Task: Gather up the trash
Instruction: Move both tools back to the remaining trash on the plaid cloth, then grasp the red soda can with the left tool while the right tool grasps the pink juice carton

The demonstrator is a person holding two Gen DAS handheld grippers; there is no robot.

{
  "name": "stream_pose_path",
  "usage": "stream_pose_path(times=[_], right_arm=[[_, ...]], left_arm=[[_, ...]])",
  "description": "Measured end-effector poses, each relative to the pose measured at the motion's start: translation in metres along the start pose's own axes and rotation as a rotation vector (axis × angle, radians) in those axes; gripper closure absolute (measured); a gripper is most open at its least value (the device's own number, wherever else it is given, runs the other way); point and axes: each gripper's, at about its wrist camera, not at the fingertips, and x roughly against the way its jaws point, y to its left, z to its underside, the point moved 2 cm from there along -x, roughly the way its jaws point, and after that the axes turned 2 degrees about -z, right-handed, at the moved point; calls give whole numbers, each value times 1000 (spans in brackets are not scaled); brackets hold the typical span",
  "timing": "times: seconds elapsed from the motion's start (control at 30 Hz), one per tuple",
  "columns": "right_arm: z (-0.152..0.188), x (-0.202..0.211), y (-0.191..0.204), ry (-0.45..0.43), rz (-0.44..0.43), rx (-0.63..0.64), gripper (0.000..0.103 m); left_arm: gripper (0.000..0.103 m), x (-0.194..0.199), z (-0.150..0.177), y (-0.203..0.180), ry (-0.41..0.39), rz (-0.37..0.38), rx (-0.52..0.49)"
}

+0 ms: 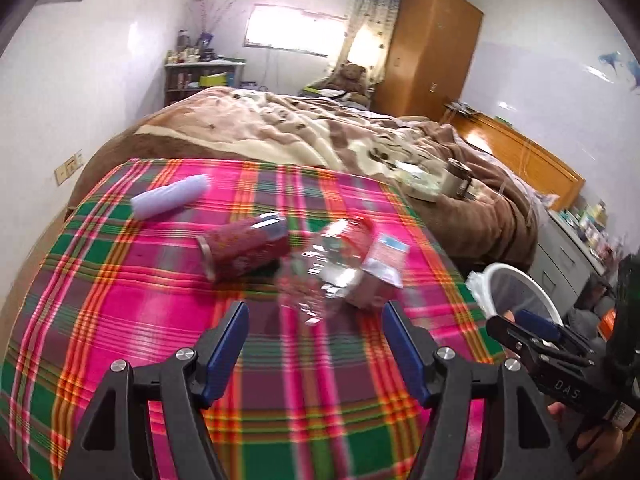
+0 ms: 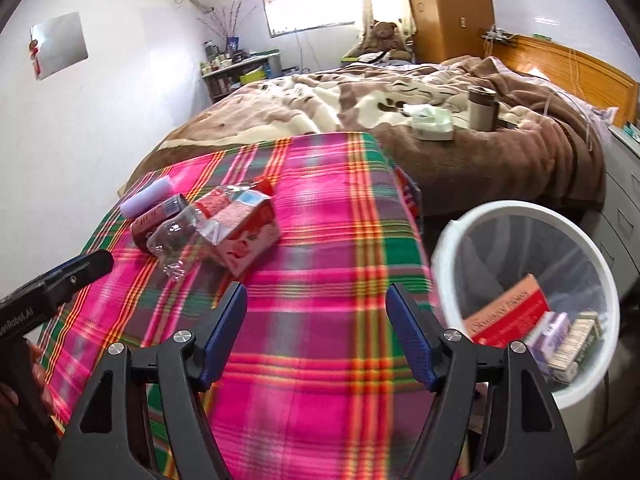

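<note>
On the plaid cloth (image 1: pixel 140 300) lie a crushed clear plastic bottle (image 1: pixel 320 268), a red can (image 1: pixel 244 246), a pink carton (image 1: pixel 380 276) and a pale lilac tube (image 1: pixel 170 196). My left gripper (image 1: pixel 314 320) is open and empty, just short of the bottle. My right gripper (image 2: pixel 316 304) is open and empty over the cloth (image 2: pixel 320 240), between the trash pile and the white bin (image 2: pixel 452 240). The bottle (image 2: pixel 180 240), carton (image 2: pixel 248 236), can (image 2: pixel 154 218) and tube (image 2: pixel 146 198) lie to its far left. The bin holds a red box (image 2: pixel 508 312) and other packets.
A bed with a brown blanket (image 2: pixel 460 152) lies behind the cloth, with a tissue box (image 2: pixel 434 122) and a metal cup (image 2: pixel 482 108) on it. A wooden wardrobe (image 1: pixel 428 48), shelves (image 1: pixel 196 76) and grey drawers (image 2: pixel 624 200) line the walls.
</note>
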Motion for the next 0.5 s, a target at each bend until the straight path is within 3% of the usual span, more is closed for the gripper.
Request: stream_pose_path(times=[0.2,0.5], right_arm=[[-10,-16,23,19,-39,10,30],[-26,-46,38,51,-18,-16,30]], left_arm=[[34,-11,-13,32,10,-27,-1],[34,-48,-38,64,54,-29,-23]])
